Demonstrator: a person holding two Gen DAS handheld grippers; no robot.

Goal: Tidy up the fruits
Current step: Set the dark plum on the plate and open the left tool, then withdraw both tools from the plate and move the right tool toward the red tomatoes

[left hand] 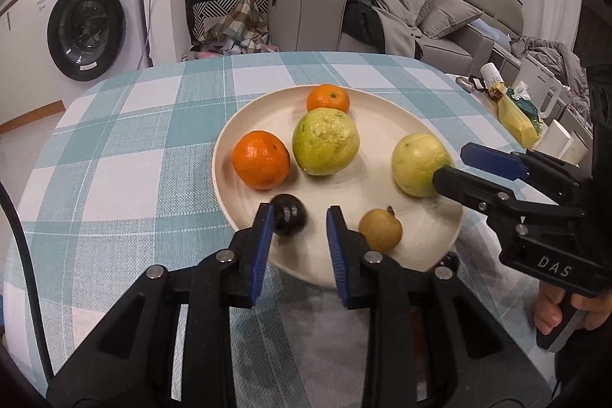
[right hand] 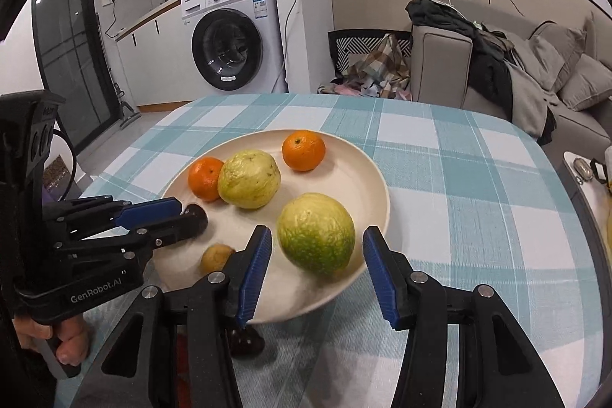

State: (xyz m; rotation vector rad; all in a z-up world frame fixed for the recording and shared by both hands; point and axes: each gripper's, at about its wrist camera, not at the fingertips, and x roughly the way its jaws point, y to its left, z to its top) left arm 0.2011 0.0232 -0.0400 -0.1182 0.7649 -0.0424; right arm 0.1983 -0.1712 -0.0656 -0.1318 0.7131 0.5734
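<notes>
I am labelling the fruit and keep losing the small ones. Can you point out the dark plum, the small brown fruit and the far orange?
dark plum (left hand: 289, 215), left wrist view, its rounded top.
small brown fruit (left hand: 380, 229), left wrist view, middle of its skin.
far orange (right hand: 303, 150), right wrist view, its centre.

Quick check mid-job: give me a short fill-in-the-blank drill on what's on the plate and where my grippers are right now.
1. The plate holds two guavas and ____ oranges.
2. The right gripper has its fingers on either side of a ____, not pressing it.
3. The small dark fruit lies beside the left gripper's ____ finger.
4. The tablecloth pattern is ____.

Missing words: two; guava; left; checked
</notes>
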